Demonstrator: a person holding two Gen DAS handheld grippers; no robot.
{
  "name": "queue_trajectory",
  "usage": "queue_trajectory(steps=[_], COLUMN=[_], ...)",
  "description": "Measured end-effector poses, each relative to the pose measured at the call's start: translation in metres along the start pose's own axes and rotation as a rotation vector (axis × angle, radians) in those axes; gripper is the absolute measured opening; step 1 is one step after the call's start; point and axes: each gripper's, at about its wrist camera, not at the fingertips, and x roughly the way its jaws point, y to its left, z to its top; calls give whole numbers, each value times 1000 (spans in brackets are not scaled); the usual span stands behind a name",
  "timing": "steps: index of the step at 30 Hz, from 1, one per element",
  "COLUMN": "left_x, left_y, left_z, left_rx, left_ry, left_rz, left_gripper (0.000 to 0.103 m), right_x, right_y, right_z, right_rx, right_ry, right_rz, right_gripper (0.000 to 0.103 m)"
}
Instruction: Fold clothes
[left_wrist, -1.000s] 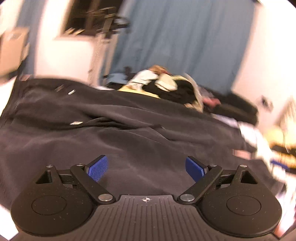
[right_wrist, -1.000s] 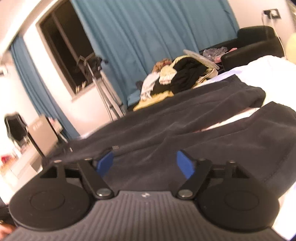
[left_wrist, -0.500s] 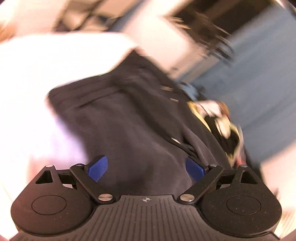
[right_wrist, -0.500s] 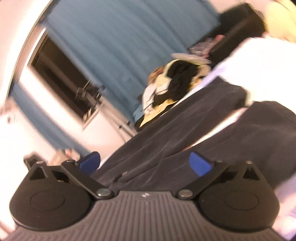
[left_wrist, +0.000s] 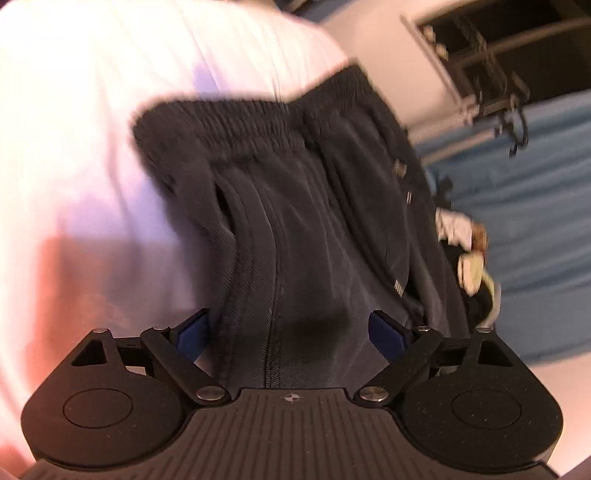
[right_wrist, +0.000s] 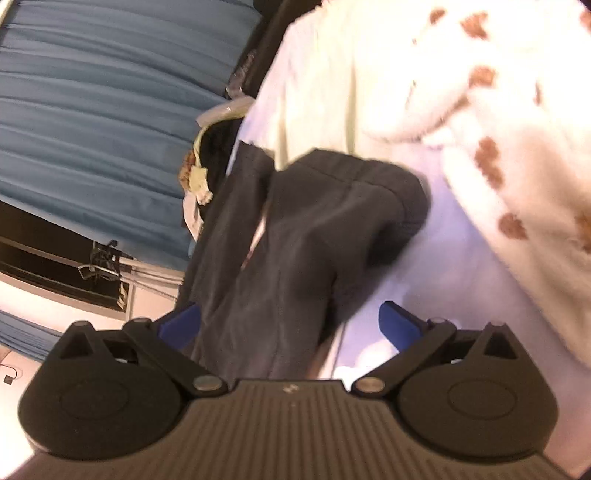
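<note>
My left tool (left_wrist: 290, 334) and right tool (right_wrist: 290, 325) gape wide, empty, over blurred dark ribbed-waist pants (left_wrist: 295, 221) on a white bed (left_wrist: 92, 147).

We note bare white sheet (left_wrist: 92, 155) left of the dark trousers (left_wrist: 303, 229); spotted blanket (right_wrist: 498, 122) crowds their right side

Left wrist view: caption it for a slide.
Open left gripper over dark trousers on a white sheet.
</note>
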Motion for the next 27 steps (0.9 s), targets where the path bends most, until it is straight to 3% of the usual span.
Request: queue_trajectory(steps=[2, 3, 4, 5, 6, 7, 9, 13, 18, 22, 27], left_x=[8, 11, 13, 14, 14, 14, 4, -27, -45, -26, 32], left_y=[0, -1, -2, -1, -1, 0, 0, -8, -43, -96, -165], left_z=[3, 6, 7, 9, 10, 10, 9, 10, 32, 60, 98], left_rx=[5, 17, 27, 29, 28, 27, 14, -8, 18, 70, 138], left_ry=[4, 1, -2, -2, -3, -5, -32, -117, -187, -210, -209], left_rz=[9, 10, 12, 12, 5, -2, -38, -155, -225, -210, -123], left_gripper=[79, 65, 45, 36, 24, 18, 15, 12, 10, 11, 11], right_x=[12, 19, 25, 29, 32, 32, 29, 17, 15, 47, 123], right_y=[-1, 0, 1, 3, 3, 2, 7, 41, 94, 130, 154], right_z=[0, 0, 1, 2, 4, 6, 7, 4, 21, 43, 74], right_rx=[7, -2, -13, -24, -28, -27, -39, -191, -258, -257, -227], right_ry=[7, 8, -1, -21, -46, -71, -115, -182, -280, -329, -334], right_rz=[14, 15, 1, -23, -49, -68, -79, -92, -6, 18, -32], right_gripper=[96, 92, 81, 73, 48, 23, 10, 7, 7, 7, 7])
